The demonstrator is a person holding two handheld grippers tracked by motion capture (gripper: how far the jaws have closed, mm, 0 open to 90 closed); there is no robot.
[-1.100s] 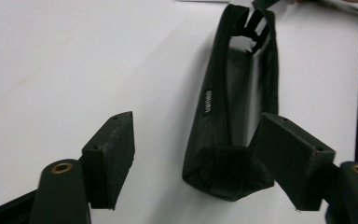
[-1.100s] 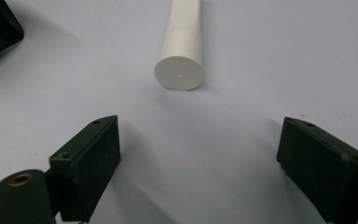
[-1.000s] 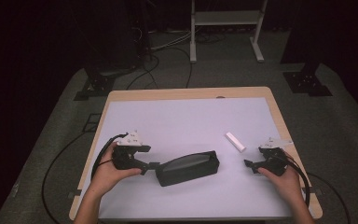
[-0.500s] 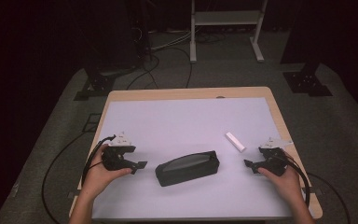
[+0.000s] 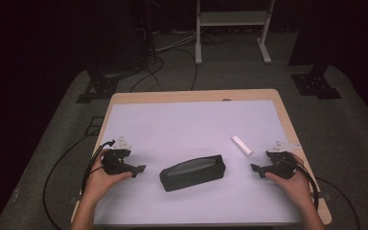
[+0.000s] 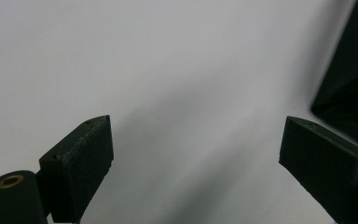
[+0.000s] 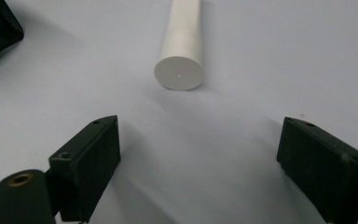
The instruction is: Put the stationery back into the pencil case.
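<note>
A black zip pouch (image 5: 192,172) lies on the white mat (image 5: 187,124) near the middle front; its dark edge shows at the right of the left gripper view (image 6: 349,84). My left gripper (image 5: 139,168) sits to the pouch's left, apart from it. Its jaws have just been opening and now stand wide with nothing between them (image 6: 196,163). A white cylinder (image 5: 242,145) lies right of the pouch. My right gripper (image 5: 255,168) rests near the mat's right edge, open and empty, with the cylinder's round end (image 7: 179,72) just beyond its fingertips.
The wooden table edge (image 5: 287,120) frames the mat. Cables trail off the table's left (image 5: 88,167) and right sides. A white metal stand (image 5: 232,19) and dark equipment bases stand on the floor behind the table.
My left gripper let go of the pouch's left end and drew back to the left and down. The pouch has settled flat. The right hand kept still.
</note>
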